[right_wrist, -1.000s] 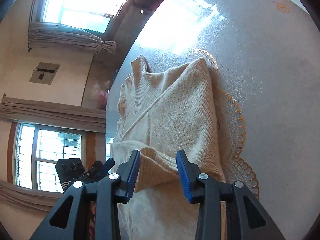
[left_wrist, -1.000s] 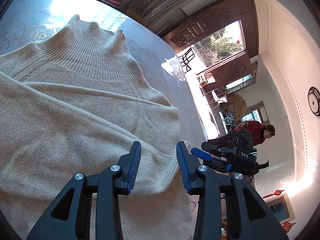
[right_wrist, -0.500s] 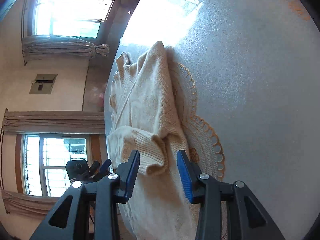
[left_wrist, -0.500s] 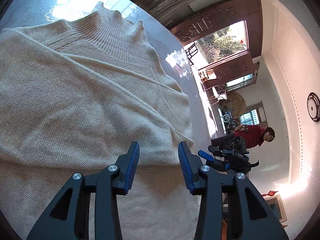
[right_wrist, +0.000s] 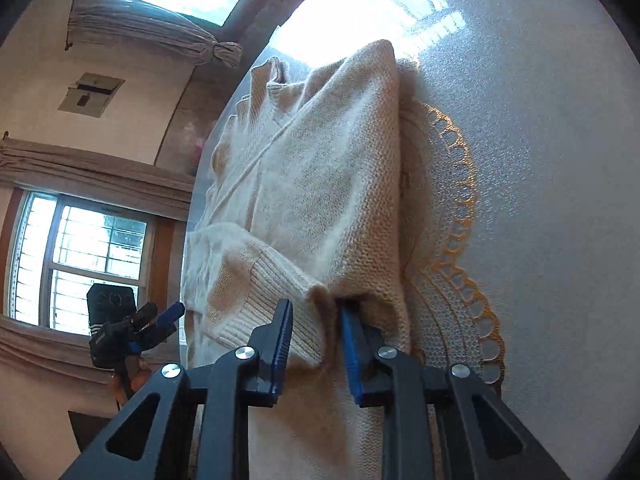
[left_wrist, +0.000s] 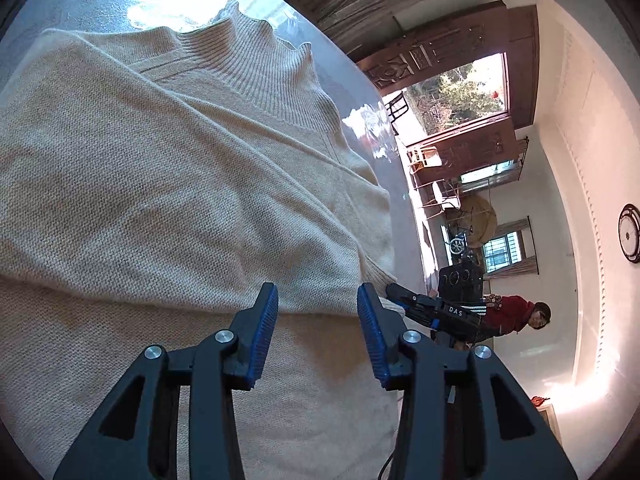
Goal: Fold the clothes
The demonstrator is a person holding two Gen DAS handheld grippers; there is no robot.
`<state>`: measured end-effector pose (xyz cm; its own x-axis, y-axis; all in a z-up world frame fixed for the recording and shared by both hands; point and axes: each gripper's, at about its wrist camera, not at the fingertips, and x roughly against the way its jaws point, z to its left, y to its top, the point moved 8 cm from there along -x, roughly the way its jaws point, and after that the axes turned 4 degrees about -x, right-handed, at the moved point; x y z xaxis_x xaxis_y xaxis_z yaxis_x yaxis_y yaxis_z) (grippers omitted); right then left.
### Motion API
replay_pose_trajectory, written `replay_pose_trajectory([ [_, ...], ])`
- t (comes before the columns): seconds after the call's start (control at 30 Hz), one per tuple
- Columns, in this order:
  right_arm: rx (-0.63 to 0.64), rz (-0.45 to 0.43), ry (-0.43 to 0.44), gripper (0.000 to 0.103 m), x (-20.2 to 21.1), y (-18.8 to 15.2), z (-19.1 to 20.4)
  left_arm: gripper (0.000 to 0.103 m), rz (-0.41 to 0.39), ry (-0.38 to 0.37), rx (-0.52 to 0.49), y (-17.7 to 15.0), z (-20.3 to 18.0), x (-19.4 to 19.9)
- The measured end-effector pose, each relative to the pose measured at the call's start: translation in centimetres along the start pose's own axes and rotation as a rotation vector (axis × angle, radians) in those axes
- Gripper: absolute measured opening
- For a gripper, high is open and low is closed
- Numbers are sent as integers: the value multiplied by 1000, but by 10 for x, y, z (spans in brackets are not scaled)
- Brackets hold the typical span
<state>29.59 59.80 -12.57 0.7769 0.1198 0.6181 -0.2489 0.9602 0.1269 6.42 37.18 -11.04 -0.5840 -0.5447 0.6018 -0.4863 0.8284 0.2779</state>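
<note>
Left gripper (left_wrist: pixel 318 312): jaws spread, just been opening, hovering over beige knit sweater (left_wrist: pixel 168 200) lying on the table (right_wrist: pixel 540 128). Right gripper (right_wrist: pixel 316 320): jaws just closed, pinching the sweater's ribbed cuff (right_wrist: pixel 264 292) beside lace doily (right_wrist: pixel 452 280).

sweater (right_wrist: pixel 328 184) on table (right_wrist: pixel 540 120), over doily (right_wrist: pixel 452 264), collar farthest

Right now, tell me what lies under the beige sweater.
A lace doily with an orange scalloped edge pokes out beside the beige sweater, on the grey table. How far it runs underneath is hidden.
</note>
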Motion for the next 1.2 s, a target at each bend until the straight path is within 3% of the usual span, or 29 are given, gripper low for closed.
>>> replay_pose_trajectory([
  [0.1, 78, 16, -35, 7, -9, -11, 13, 46, 6, 2, 24, -3, 5, -2],
  [0.27, 87, -24, 5, 6, -5, -11, 25, 47, -7, -5, 48, -4, 11, 3],
  [0.37, 135, 9, -37, 10, -9, -16, 24, 47, -12, -6, 49, -4, 11, 5],
  [0.57, 180, 13, -41, 11, -12, -22, 17, 48, -21, -1, 40, -5, 12, 9],
  [0.73, 361, -20, -102, 30, -16, -32, 33, 48, -27, -5, 45, -5, 14, 11],
  [0.9, 324, -22, -126, 30, -23, -30, 41, 48, -44, -2, 39, -6, 15, 18],
  [0.97, 202, 13, -40, 30, -21, -25, 32, 48, -49, 4, 28, -7, 15, 21],
  [1.03, 88, 22, 57, 19, -16, -19, 24, 48, -58, 8, 28, -8, 17, 25],
  [1.1, 68, -25, 54, 5, -11, -15, 21, 48, -65, 8, 36, -8, 21, 29],
  [1.2, 92, -73, 47, 5, 0, -12, 29, 48, -78, 11, 49, -7, 26, 33],
])
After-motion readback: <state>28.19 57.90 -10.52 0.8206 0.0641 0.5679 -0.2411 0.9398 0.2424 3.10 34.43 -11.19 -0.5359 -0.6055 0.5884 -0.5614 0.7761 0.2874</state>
